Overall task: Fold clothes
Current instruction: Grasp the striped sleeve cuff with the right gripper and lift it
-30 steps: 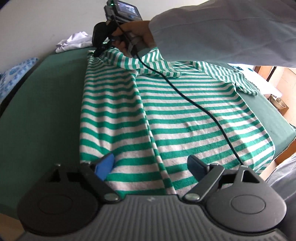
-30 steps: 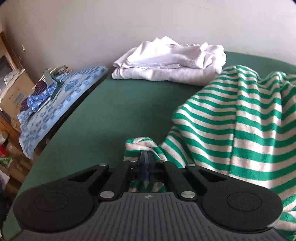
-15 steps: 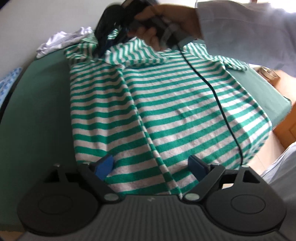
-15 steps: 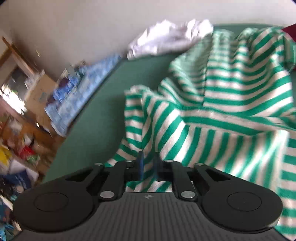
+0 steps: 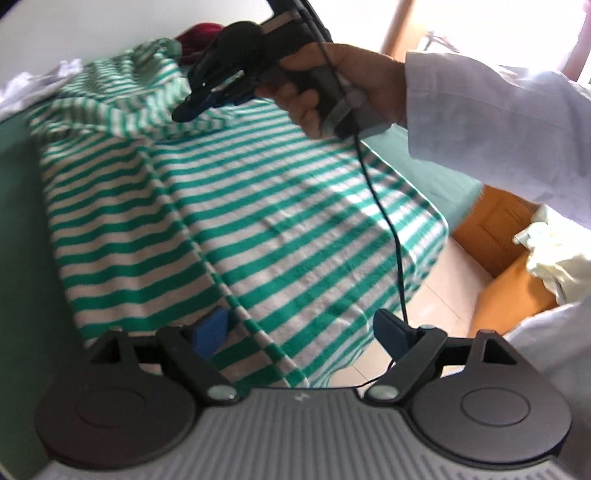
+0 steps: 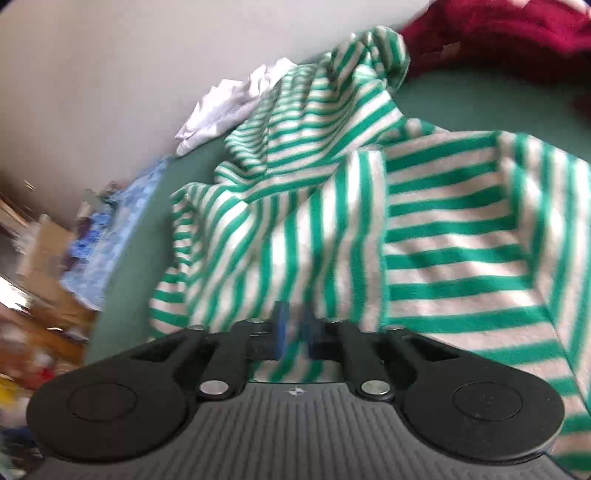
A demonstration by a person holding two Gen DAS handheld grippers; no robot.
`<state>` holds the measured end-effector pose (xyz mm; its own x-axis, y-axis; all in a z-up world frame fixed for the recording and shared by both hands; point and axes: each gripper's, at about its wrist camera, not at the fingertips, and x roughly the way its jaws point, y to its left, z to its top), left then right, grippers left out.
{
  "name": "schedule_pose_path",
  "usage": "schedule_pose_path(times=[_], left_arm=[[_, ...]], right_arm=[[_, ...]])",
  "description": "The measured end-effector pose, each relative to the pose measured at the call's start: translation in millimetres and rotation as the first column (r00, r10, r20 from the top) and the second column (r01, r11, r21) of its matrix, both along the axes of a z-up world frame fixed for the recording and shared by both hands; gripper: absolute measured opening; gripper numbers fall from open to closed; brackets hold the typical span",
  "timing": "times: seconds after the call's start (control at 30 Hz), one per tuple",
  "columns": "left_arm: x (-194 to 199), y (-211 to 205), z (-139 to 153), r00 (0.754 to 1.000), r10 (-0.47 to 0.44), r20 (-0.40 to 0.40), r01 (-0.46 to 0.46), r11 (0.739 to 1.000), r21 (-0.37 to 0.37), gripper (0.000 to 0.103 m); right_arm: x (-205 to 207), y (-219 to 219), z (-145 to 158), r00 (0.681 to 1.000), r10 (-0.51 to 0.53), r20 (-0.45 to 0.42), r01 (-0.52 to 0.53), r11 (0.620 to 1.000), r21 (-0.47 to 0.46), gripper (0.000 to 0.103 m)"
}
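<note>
Two hand-held grippers are in view over a green surface carrying a green-and-white striped shirt [image 5: 236, 206]. It cannot be told whether that surface [image 5: 22, 236] is a bed or a counter.

Left hand-held gripper [image 5: 301, 330]: lower centre of the left wrist view, jaws spread wide, nothing between them. Its blue left finger [image 5: 210, 328] sits over the shirt's near hem; the right finger [image 5: 391, 332] is past the hem's right end, over pale floor.

Right hand-held gripper [image 6: 293, 325]: lower centre of the right wrist view, jaws drawn nearly together and clamped on a fold of the shirt's cloth, which bunches between the fingers and rises away from them. In the left wrist view the same gripper [image 5: 192, 107] appears at upper centre, held by a hand [image 5: 332, 85] in a white sleeve [image 5: 491, 125], raised above the shirt's far end with cloth lifted at its tip. A black cable [image 5: 384, 206] hangs from its handle down across the shirt.

Shirt: body spread flat through the middle of the left wrist view, far end pulled up and folded over towards the near side. A seam runs diagonally from upper left to the near hem.

Other items: white cloth [image 6: 229, 107] at the far edge, upper left of the right wrist view; a dark red garment [image 6: 498, 33] at upper right; blue patterned fabric [image 6: 110, 229] at left. Both views are motion-blurred.
</note>
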<state>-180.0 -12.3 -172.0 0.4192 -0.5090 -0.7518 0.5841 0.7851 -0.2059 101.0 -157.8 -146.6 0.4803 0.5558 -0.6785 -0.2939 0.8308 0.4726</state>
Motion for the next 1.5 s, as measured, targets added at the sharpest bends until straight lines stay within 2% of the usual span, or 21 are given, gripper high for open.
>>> schedule_pose_path(times=[0.07,0.17,0.3,0.4,0.53,0.63,0.67,0.73,0.8,0.83,0.97,1.0,1.13,1.23,1.3,1.4,1.5], left_arm=[[-1.7,0.0,1.0,0.997,-0.072,0.013,0.072,0.997,0.007,0.088],[-3.7,11.4,7.2,0.989,-0.141,0.043,0.142,0.99,-0.002,0.086],[18.7,26.5,21.5,0.988,-0.129,0.083,0.131,0.991,-0.009,0.086],[50.1,28.3,41.0,0.988,-0.101,0.116,0.103,0.995,-0.006,0.086],[91.1,4.1,70.0,0.969,-0.133,0.209,0.131,0.991,0.022,0.085],[123.8,-33.8,86.5,0.935,-0.213,0.284,0.198,0.977,0.08,0.076],[137.1,-49.9,89.3,0.924,-0.251,0.288,0.228,0.967,0.109,0.071],[166.7,-82.1,93.4,0.911,-0.316,0.265,0.286,0.947,0.146,0.067],[201.7,-111.1,97.2,0.913,-0.346,0.218,0.326,0.938,0.12,0.073],[219.8,-125.3,99.0,0.92,-0.338,0.195,0.325,0.941,0.1,0.074],[284.0,-178.6,97.8,0.949,-0.304,0.087,0.303,0.953,0.018,0.088],[295.6,-192.4,93.7,0.947,-0.312,0.072,0.311,0.95,0.027,0.088],[327.9,-247.3,72.0,0.925,-0.378,0.041,0.371,0.92,0.124,0.089],[341.0,-277.1,53.6,0.909,-0.417,0.016,0.407,0.893,0.191,0.089],[347.2,-293.5,44.5,0.899,-0.438,0.017,0.424,0.878,0.224,0.089],[349.6,-309.2,34.0,0.869,-0.495,0.004,0.478,0.841,0.254,0.088],[352.0,-319.0,29.8,0.839,-0.544,0.014,0.516,0.804,0.296,0.088]], right_arm=[[-23.9,-10.9,11.3,0.995,-0.088,0.05,0.09,0.996,-0.03,0.016],[-84.2,-36.8,25.3,0.979,-0.16,0.127,0.164,0.986,-0.024,0.018],[-180.4,-60.4,24.1,0.948,-0.266,0.176,0.287,0.952,-0.107,0.036],[-226.7,-76.4,13.7,0.912,-0.382,0.148,0.401,0.906,-0.135,0.038],[-224.7,-106.7,4.4,0.829,-0.559,0.037,0.559,0.829,-0.013,0.039],[-221.1,-127.4,-1.8,0.751,-0.659,-0.047,0.66,0.749,0.058,0.039],[-215.1,-129.3,-2.1,0.742,-0.669,-0.042,0.671,0.739,0.065,0.039],[-199.2,-134.1,-3.1,0.747,-0.664,-0.046,0.665,0.741,0.097,0.039],[-180.5,-140.0,-7.4,0.768,-0.638,-0.065,0.639,0.756,0.142,0.04],[-171.7,-145.4,-10.7,0.768,-0.635,-0.081,0.639,0.752,0.159,0.04],[-152.7,-175.0,-20.6,0.727,-0.668,-0.163,0.686,0.689,0.235,0.039],[-148.7,-182.4,-22.4,0.717,-0.673,-0.181,0.695,0.673,0.253,0.039],[-137.2,-204.5,-23.1,0.701,-0.691,-0.177,0.709,0.648,0.279,0.036],[-129.5,-219.5,-26.1,0.67,-0.722,-0.169,0.734,0.612,0.295,0.028],[-123.3,-227.7,-30.1,0.674,-0.718,-0.175,0.728,0.604,0.325,0.026],[-118.6,-237.4,-35.3,0.68,-0.705,-0.201,0.72,0.59,0.365,0.022],[-121.5,-241.0,-35.7,0.692,-0.696,-0.191,0.708,0.604,0.366,0.017]])
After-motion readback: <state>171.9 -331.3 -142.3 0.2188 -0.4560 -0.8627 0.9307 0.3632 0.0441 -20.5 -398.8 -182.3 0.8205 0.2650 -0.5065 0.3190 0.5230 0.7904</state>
